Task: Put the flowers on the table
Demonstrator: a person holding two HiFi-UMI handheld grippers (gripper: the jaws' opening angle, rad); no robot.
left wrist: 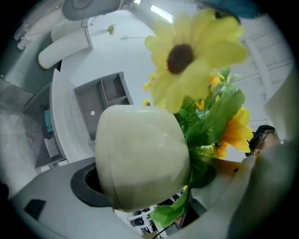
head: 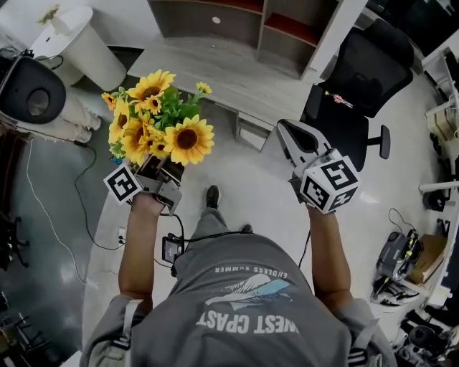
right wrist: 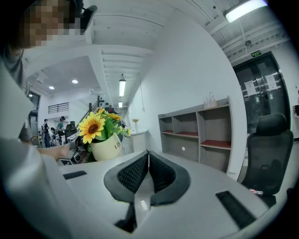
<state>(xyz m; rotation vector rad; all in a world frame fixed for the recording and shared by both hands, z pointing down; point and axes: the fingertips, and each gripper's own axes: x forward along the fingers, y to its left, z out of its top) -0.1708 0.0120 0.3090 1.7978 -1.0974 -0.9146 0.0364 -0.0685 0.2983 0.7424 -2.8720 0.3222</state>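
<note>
A bunch of yellow sunflowers (head: 159, 120) with green leaves stands in a cream white pot (left wrist: 140, 154). My left gripper (head: 161, 170) is shut on that pot and holds it up in the air, left of the grey table (head: 215, 68). In the left gripper view the pot fills the space between the jaws (left wrist: 145, 183), and the flowers (left wrist: 187, 60) rise above it. My right gripper (head: 290, 136) is held up at the right, shut and holding nothing; its black pads (right wrist: 135, 170) touch. From the right gripper view the potted flowers (right wrist: 99, 127) show at the left.
Grey shelving (head: 244, 18) stands behind the table. A black office chair (head: 366, 93) is at the right, a white bin (head: 86, 43) and a black round device (head: 29, 89) at the left. Cables (head: 54, 215) trail across the floor. Tools (head: 401, 258) lie at the lower right.
</note>
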